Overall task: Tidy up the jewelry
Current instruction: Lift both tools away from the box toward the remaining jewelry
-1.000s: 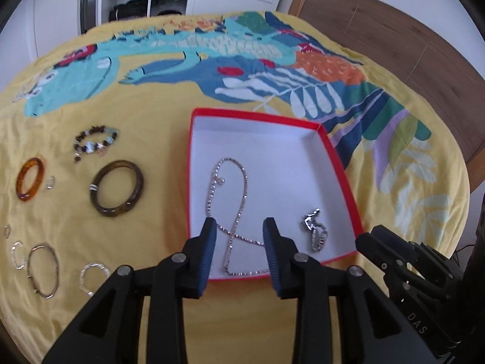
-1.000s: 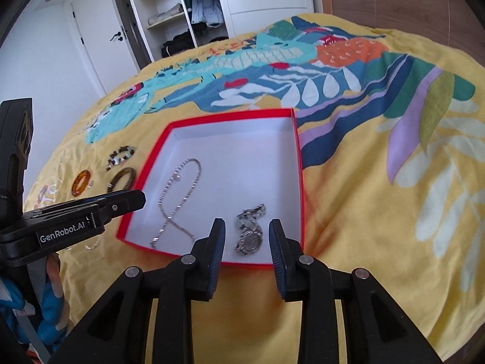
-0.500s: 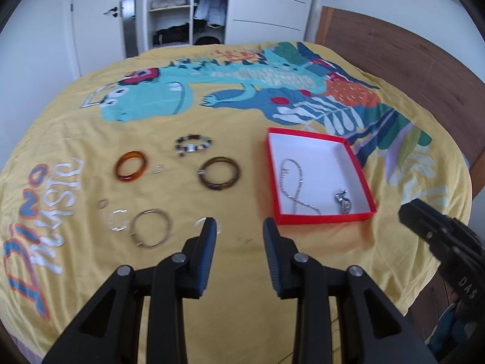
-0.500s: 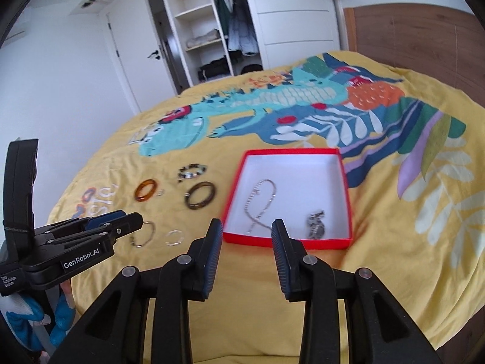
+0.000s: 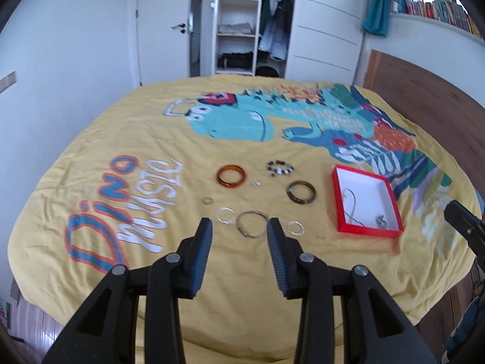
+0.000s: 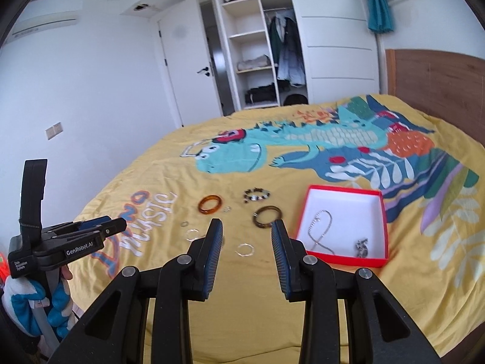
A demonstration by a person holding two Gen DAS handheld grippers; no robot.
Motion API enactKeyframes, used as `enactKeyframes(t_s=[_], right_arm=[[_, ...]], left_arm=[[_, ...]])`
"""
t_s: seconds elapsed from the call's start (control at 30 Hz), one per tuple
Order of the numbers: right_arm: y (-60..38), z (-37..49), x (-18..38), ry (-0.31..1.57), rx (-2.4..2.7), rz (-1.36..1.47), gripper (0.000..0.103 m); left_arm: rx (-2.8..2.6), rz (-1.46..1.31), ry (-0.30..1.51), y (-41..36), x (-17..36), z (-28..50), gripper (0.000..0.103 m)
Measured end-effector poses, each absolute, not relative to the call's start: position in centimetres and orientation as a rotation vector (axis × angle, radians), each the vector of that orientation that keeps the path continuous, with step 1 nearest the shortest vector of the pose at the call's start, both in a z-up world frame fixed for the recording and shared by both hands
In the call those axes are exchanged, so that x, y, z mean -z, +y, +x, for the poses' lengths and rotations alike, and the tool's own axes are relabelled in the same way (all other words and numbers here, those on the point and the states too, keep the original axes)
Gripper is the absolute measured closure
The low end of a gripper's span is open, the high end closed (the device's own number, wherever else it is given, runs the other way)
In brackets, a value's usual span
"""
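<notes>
On the left of the yellow bedspread the words "Dino Music" are printed. In the left wrist view the left gripper is seen raised above the near edge of the bed, its blue-padded jaws set wide apart with nothing held between them.

Loose jewelry is laid out on the cloth in the middle. From the left: an amber bangle, a small ring, a flat silver hoop, a thin silver bangle framed between the left fingertips, a second silver hoop, a beaded bracelet and a dark brown bangle. All are lying flat and apart from one another.

To the right of these a red box with a white inside is placed, its long axis running from the near edge of the bed towards the headboard. Two pieces are held in it: a silver chain, stretched along the box's length in a loose loop, and a small silver clump in the near right corner, which cannot be identified for blur.

In the right wrist view the right gripper is also seen above the near edge, jaws wide apart and empty, pointed between the brown bangle and the near hoop. The box is seen just right of its right finger.
</notes>
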State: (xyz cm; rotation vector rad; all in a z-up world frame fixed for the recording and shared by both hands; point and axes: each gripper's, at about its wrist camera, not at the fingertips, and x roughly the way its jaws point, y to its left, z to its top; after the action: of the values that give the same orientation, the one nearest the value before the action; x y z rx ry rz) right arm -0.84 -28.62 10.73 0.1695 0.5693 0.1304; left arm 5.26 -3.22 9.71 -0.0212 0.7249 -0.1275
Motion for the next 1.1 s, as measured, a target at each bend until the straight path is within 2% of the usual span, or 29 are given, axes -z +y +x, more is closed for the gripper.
enactKeyframes(t_s=[0.3, 0.57, 1.1], right_arm=[[-25.6, -3.0, -14.6, 0.493, -0.178, 0.131, 0.07], [-24.9, -1.6, -14.6, 0.5, -0.176, 0.113, 0.07], [-25.5, 10.1, -0.7, 0.785, -0.18, 0.153, 0.07]], left_arm=[[0.078, -0.051, 0.667, 0.9, -12.5, 3.3, 0.067], [0.071, -0.073, 0.708, 1.7, -10.7, 5.6, 0.067], [0.08, -0.111, 0.914, 0.6, 2.9, 18.0, 0.068]])
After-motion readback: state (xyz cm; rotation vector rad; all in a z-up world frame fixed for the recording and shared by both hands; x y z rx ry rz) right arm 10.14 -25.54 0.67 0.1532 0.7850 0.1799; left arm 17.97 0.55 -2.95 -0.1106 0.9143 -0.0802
